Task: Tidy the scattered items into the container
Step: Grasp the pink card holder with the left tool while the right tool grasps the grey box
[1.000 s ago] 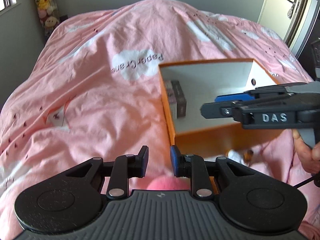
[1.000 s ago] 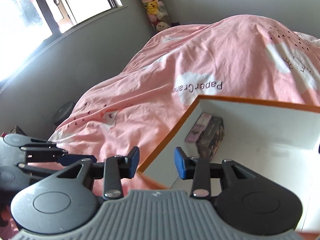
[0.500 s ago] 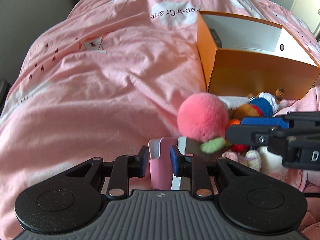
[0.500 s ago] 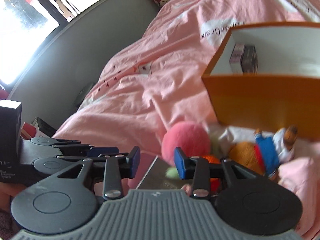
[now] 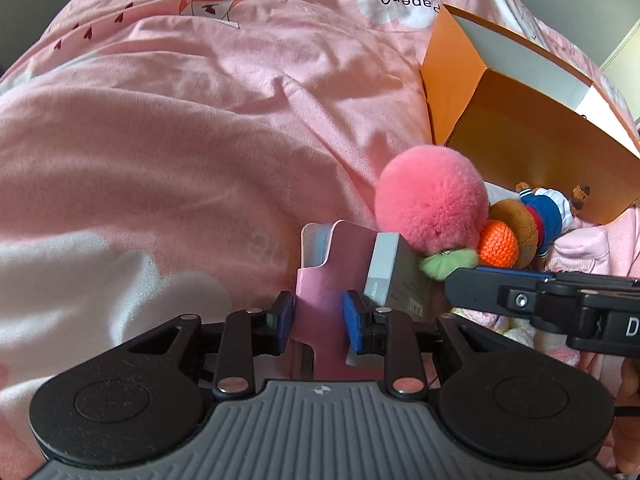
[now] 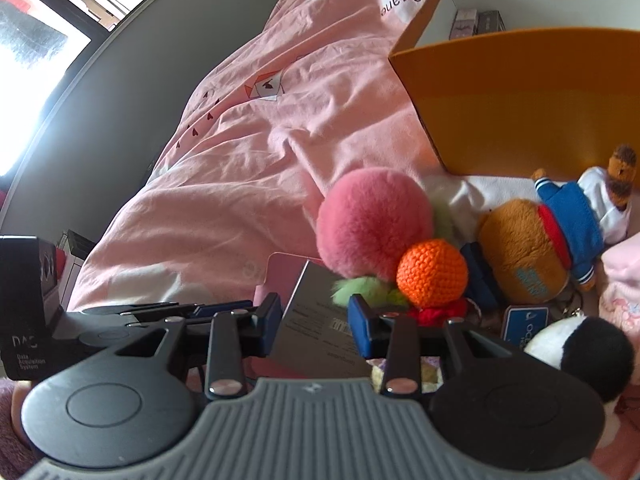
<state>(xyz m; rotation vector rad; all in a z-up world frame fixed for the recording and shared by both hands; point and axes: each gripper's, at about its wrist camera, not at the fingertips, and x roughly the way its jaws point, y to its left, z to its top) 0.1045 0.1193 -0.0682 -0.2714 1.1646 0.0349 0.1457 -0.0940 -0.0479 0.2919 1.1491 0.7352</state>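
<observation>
Both my hands have dropped from the orange box [image 5: 516, 128] to the pile: left tongs [image 5: 316, 322] opening astride the pink case [image 5: 336, 276], right tongs [image 6: 314, 318] open and empty, so the case could tip against the grey box [image 5: 394, 276].

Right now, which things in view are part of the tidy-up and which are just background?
Job:
orange box
pink pompom
orange crochet ball
bear plush
pink card sleeve
grey carton
panda plush

Background:
pink duvet
window
</observation>
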